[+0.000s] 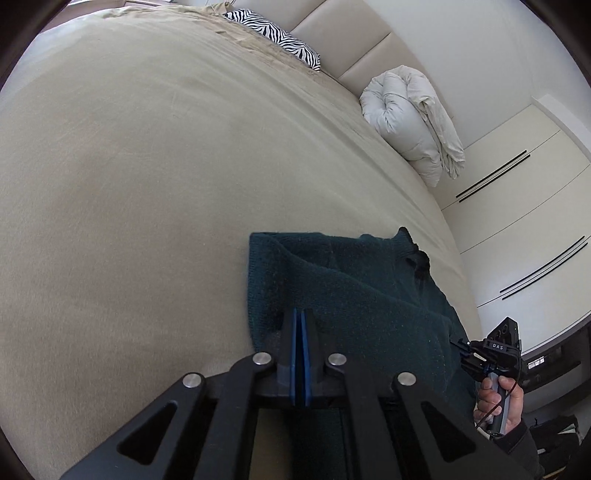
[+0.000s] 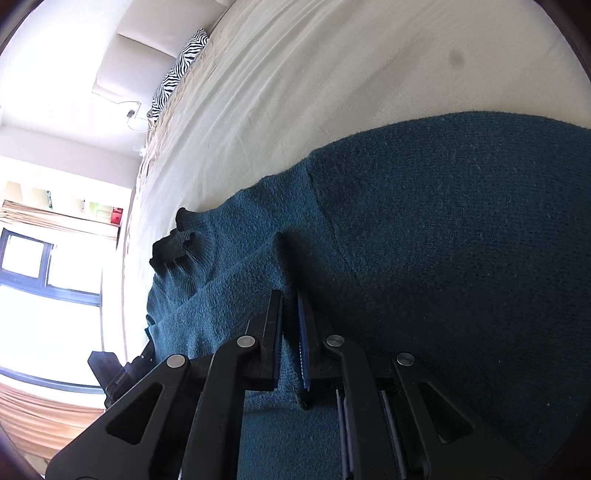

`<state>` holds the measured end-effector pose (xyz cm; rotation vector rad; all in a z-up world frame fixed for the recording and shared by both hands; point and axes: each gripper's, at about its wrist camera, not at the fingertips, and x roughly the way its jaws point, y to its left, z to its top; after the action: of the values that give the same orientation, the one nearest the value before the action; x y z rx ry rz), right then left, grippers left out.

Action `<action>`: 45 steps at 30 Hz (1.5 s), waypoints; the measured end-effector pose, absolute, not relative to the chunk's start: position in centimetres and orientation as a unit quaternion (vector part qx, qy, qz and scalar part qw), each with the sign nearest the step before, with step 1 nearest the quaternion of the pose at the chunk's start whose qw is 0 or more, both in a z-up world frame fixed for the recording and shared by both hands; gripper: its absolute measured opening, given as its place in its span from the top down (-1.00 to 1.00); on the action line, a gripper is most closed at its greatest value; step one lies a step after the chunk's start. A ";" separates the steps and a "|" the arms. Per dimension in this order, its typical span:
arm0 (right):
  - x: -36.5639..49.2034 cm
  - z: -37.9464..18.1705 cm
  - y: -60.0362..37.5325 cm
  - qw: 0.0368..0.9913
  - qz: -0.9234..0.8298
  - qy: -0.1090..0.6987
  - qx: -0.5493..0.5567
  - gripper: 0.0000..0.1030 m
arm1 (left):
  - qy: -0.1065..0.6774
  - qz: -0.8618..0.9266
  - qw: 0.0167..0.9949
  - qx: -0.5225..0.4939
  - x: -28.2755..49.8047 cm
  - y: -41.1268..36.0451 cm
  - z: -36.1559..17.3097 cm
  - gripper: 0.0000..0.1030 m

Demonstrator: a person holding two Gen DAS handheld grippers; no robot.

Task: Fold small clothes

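A dark teal knitted sweater (image 1: 354, 295) lies on the beige bed (image 1: 129, 166), near its right edge. My left gripper (image 1: 300, 314) is shut, its blue pads pressed together at the sweater's near edge; whether it pinches fabric is hidden. In the right wrist view the sweater (image 2: 461, 229) fills the right half, with a ribbed cuff (image 2: 173, 243) at the left. My right gripper (image 2: 290, 299) is nearly closed on a fold of the sweater's sleeve. The right gripper also shows in the left wrist view (image 1: 466, 350), held by a hand.
A rolled white duvet (image 1: 410, 122) and a zebra pillow (image 1: 280, 35) lie by the padded headboard (image 1: 343, 40). White wardrobe doors (image 1: 524, 221) stand beyond the bed. A window (image 2: 44, 266) and a charger cable (image 2: 129, 110) show in the right wrist view.
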<state>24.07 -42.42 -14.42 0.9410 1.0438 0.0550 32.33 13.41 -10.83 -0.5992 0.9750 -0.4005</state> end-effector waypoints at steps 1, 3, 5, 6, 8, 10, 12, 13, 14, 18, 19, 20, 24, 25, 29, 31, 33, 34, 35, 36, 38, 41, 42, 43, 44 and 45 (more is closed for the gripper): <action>23.7 -14.5 -42.4 0.764 0.028 0.474 0.436 0.85 | 0.457 -0.190 0.823 -0.278 31.6 13.4 -10.6 0.90; 22.9 -14.5 -42.4 0.767 0.031 0.465 0.440 0.84 | 0.455 -0.195 0.829 -0.262 30.2 12.8 -10.1 0.81; 22.1 -14.4 -42.5 0.770 0.033 0.459 0.443 0.84 | 0.450 -0.188 0.842 -0.230 28.3 12.4 -9.7 0.81; 21.7 -14.4 -42.6 0.770 0.033 0.456 0.444 0.84 | 0.444 -0.180 0.851 -0.214 27.4 12.2 -9.5 0.80; 20.8 -14.2 -42.8 0.769 0.033 0.454 0.449 0.83 | 0.440 -0.161 0.864 -0.185 25.9 11.9 -9.1 0.58; 19.4 -13.8 -43.1 0.772 0.027 0.448 0.451 0.83 | 0.439 -0.153 0.870 -0.162 24.5 11.4 -8.9 0.54; 17.3 -13.0 -43.6 0.781 0.018 0.433 0.450 0.79 | 0.433 -0.142 0.880 -0.133 23.0 10.8 -8.3 0.52; 16.0 -12.5 -43.9 0.784 0.014 0.424 0.453 0.70 | 0.430 -0.135 0.884 -0.125 22.3 10.7 -7.9 0.51; 14.4 -12.1 -44.3 0.787 0.009 0.413 0.458 0.44 | 0.423 -0.130 0.889 -0.119 21.6 10.5 -7.3 0.51; 6.6 -10.5 -47.2 0.791 -0.013 0.352 0.500 -0.21 | 0.383 -0.119 0.911 -0.101 18.2 10.1 -4.3 0.03; 4.5 -10.3 -48.2 0.793 -0.028 0.342 0.504 -0.21 | 0.375 -0.119 0.914 -0.096 17.4 9.8 -3.6 -0.04; 2.3 -10.2 -49.4 0.793 -0.043 0.330 0.511 -0.21 | 0.369 -0.122 0.917 -0.093 16.7 9.4 -3.0 -0.17; -6.0 -11.8 -55.1 0.766 -0.117 0.278 0.568 -0.21 | 0.364 -0.138 0.917 -0.088 13.8 7.6 -2.1 -0.53; -7.8 -12.3 -56.6 0.756 -0.127 0.259 0.588 -0.21 | 0.367 -0.144 0.915 -0.089 13.3 6.9 -2.1 -0.54; -12.4 -13.1 -61.2 0.728 -0.160 0.187 0.640 -0.17 | 0.398 -0.159 0.897 -0.113 12.6 5.0 -3.4 -0.54; -13.3 -13.0 -63.0 0.723 -0.179 0.162 0.648 -0.17 | 0.412 -0.168 0.885 -0.138 12.6 4.1 -4.0 -0.54; -13.1 -13.5 -64.5 0.715 -0.181 0.156 0.657 -0.17 | 0.420 -0.174 0.878 -0.153 12.6 3.2 -4.3 -0.54; -13.0 -13.8 -65.3 0.708 -0.184 0.156 0.664 -0.16 | 0.423 -0.176 0.875 -0.157 12.7 2.8 -4.3 -0.54; -13.4 -13.9 -66.6 0.703 -0.186 0.152 0.669 -0.13 | 0.425 -0.179 0.872 -0.162 12.9 2.4 -4.3 -0.54; -13.4 -14.1 -67.4 0.701 -0.189 0.148 0.672 -0.10 | 0.426 -0.183 0.870 -0.168 13.0 2.2 -4.3 -0.54; -13.5 -14.2 -69.0 0.702 -0.199 0.144 0.668 0.10 | 0.429 -0.189 0.864 -0.182 13.5 1.8 -4.3 -0.54; -13.8 -14.5 -70.7 0.698 -0.228 0.149 0.663 0.54 | 0.434 -0.197 0.856 -0.200 14.2 1.4 -4.3 -0.54; -13.8 -14.4 -70.8 0.700 -0.240 0.156 0.655 0.63 | 0.435 -0.201 0.853 -0.207 14.4 1.4 -4.3 -0.53; -13.7 -14.1 -71.0 0.704 -0.251 0.164 0.644 0.74 | 0.437 -0.204 0.850 -0.213 14.7 1.3 -4.4 -0.52; -13.5 -13.7 -70.9 0.711 -0.260 0.170 0.631 0.76 | 0.441 -0.206 0.846 -0.218 15.0 1.4 -4.4 -0.51; -13.2 -13.0 -70.7 0.720 -0.267 0.176 0.615 0.84 | 0.444 -0.209 0.842 -0.223 15.3 1.3 -4.5 -0.51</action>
<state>-13.23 -70.68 -13.05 1.3602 0.3887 -0.5907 15.29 1.27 -4.48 -0.4715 0.9368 -0.4414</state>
